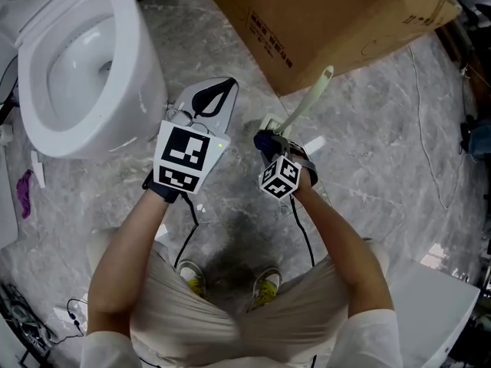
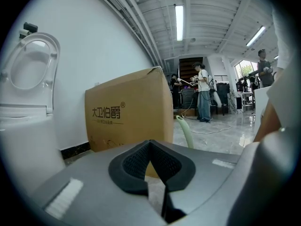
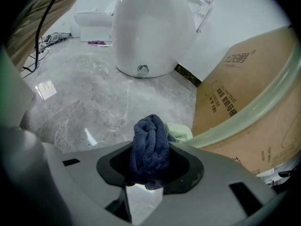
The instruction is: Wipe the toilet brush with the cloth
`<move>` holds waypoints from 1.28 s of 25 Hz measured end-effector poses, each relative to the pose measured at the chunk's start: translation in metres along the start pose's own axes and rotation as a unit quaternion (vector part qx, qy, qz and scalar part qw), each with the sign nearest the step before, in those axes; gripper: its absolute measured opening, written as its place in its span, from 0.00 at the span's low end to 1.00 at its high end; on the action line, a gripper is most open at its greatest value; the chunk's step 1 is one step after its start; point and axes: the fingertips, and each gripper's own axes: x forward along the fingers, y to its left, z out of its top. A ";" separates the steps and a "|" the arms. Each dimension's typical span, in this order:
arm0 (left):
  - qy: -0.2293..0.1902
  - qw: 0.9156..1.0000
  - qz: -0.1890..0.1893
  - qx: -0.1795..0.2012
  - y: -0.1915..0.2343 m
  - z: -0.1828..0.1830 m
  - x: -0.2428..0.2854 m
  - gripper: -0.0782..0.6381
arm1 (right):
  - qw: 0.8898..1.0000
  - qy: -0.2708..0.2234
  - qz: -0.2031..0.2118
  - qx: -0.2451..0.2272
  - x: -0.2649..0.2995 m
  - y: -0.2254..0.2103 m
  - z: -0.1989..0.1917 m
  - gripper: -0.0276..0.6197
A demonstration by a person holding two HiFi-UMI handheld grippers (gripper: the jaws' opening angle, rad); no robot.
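Observation:
The toilet brush [image 1: 311, 94] has a pale green handle that slants up toward the cardboard box; its lower end is hidden behind my right gripper [image 1: 266, 139]. That gripper is shut on a bunched dark blue cloth [image 1: 263, 140]. In the right gripper view the cloth [image 3: 150, 142] sits between the jaws of the right gripper [image 3: 149, 149] and touches the low end of the handle [image 3: 244, 114]. My left gripper [image 1: 222, 89] is to the left of the brush, shut and empty. In the left gripper view the left gripper [image 2: 150, 147] shows its pads met, with the handle [image 2: 186, 133] beyond them.
A white toilet [image 1: 31, 90] stands at upper left, close to the left gripper. A big cardboard box [image 1: 322, 14] fills the top right behind the brush. A thin cable [image 1: 426, 129] trails over the marble floor at right. A white unit [image 1: 430, 297] sits at lower right.

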 end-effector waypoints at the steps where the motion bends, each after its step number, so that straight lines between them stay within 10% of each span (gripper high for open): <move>1: 0.000 1.000 0.000 0.000 0.000 0.000 0.000 0.11 | 1.000 0.003 0.005 0.003 0.002 0.001 -0.001 0.28; 32: -0.002 1.000 -0.015 -0.011 0.001 -0.003 0.002 0.11 | 0.993 0.027 0.089 0.074 0.004 0.018 -0.007 0.28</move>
